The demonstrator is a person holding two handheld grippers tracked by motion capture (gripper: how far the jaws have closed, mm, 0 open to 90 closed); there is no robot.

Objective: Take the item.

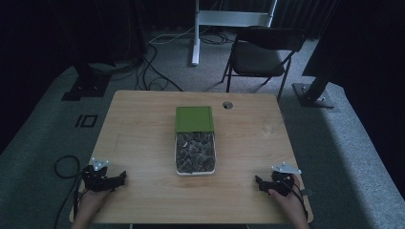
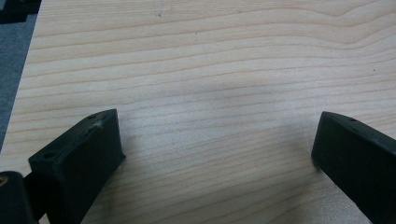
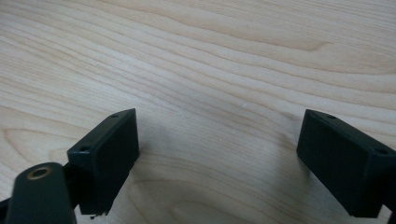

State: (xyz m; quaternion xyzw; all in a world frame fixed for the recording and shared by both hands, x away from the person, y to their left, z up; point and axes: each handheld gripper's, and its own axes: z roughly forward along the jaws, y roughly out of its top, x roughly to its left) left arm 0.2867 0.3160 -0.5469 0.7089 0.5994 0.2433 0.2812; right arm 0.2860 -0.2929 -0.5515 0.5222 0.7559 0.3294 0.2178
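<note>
- Counter (image 1: pixel 143 143): pale wood, bare apart from one container at its centre and a small round hole (image 1: pixel 228 105) at about 1 o'clock from it. Risk: the smooth top likely lets the container slide if it is pushed from one side alone.
- Container (image 1: pixel 195 155): clear, rectangular, at the counter's centre, long side running 12 to 6 o'clock, heaped with small dark pieces. Risk: a tilt or a knock on the rim could spill them.
- Green lid (image 1: pixel 194 118): lies over the container's 12 o'clock end, leaving the 6 o'clock part uncovered. Risk: a nudge may send it off the far edge, or jam it askew.
- Left claw (image 1: pixel 117 180): at 8 o'clock from the container, well apart; released, jaws spread wide over bare wood (image 2: pixel 215 93), nothing between them. Risk: a low reach could scrape the counter.
- Right claw (image 1: pixel 259 183): at 4 o'clock, well apart; released, jaws wide and empty. Risk: an uneven approach could turn the container.
</note>
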